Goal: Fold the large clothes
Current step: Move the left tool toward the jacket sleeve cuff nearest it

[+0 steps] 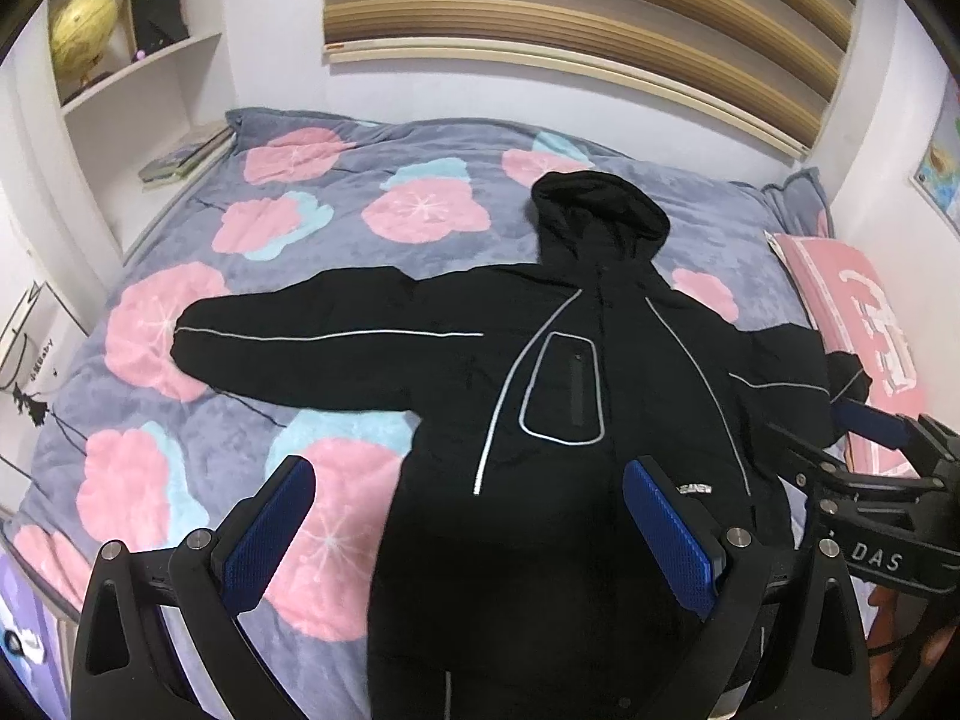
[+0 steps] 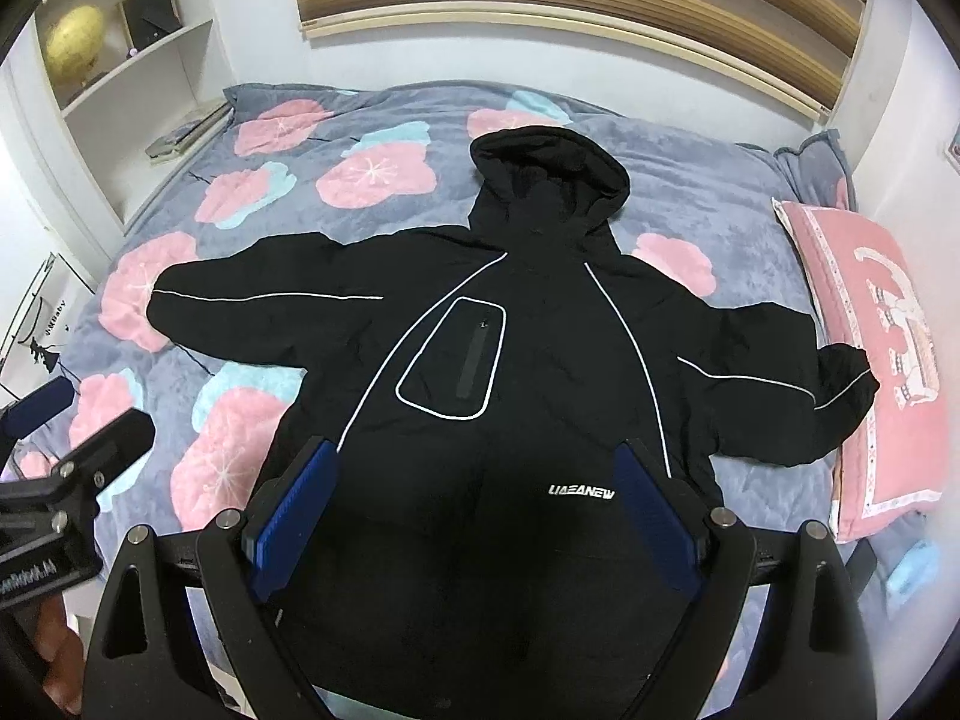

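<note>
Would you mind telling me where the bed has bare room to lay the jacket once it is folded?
The widest free patch of quilt lies left of the hood, beyond the left sleeve. A smaller one sits between hood and pillow. The right side is crowded: the right sleeve reaches the pillow.

Both my grippers are up, side by side, pointing forward. Left gripper (image 1: 468, 492) has jaws spread wide, blue pads (image 1: 669, 540) empty. Right gripper (image 2: 480, 480) likewise wide apart, gripping nothing, just right of the left.
</note>
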Demonstrator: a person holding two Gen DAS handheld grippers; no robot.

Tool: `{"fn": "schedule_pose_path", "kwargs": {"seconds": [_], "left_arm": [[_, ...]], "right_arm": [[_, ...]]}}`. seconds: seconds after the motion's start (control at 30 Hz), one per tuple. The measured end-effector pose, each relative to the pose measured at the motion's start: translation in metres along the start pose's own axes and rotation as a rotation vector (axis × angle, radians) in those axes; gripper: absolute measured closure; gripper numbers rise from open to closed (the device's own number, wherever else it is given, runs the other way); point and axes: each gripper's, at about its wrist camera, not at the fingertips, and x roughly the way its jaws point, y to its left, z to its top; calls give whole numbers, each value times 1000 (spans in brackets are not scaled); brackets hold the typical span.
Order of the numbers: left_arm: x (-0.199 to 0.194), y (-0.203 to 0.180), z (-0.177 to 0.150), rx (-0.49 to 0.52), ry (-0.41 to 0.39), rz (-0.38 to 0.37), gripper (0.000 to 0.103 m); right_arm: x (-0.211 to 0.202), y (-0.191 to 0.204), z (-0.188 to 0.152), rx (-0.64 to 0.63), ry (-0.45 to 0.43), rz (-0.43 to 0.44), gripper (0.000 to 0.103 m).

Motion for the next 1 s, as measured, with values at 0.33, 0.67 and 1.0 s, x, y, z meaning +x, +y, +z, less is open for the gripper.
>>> {"fn": "schedule_pose_path", "kwargs": {"seconds": [0.33, 0.67, 1.0], "left_arm": [[19, 52, 20, -52, -44, -72, 1], [54, 101, 29, -111, -53, -81, 1], [95, 134, 37, -100, -34, -46, 1]], "right_arm": [[11, 43, 12, -11, 50, -32, 9], [26, 68, 30, -3, 70, -45, 9], [55, 88, 58, -12, 79, -109, 9]]}}
